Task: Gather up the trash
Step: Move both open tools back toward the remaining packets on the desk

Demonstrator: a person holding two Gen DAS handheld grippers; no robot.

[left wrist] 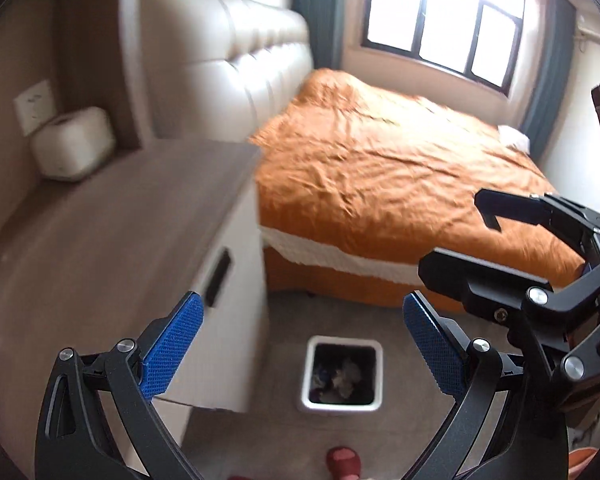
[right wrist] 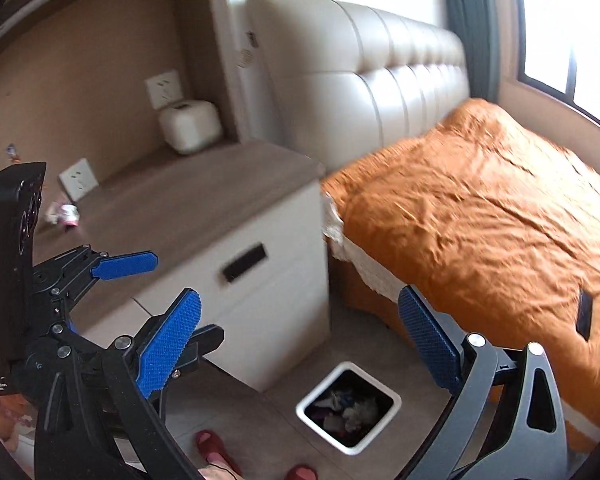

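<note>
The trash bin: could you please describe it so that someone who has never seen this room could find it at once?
Start at the bed with the orange cover; beside its head stands a white bedside cabinet with a wood-toned top. On the grey floor in front of that cabinet, near the bed's corner, sits the trash bin: small, square, white-rimmed, dark inside, already holding crumpled waste, the only open container on the floor.

Orange bed (left wrist: 380,168) beneath bright window (left wrist: 440,20)

Orange bedspread (left wrist: 384,168), white bin (left wrist: 342,404), blue-textured tongs pads (left wrist: 172,344), cream headboard (right wrist: 364,76).
</note>
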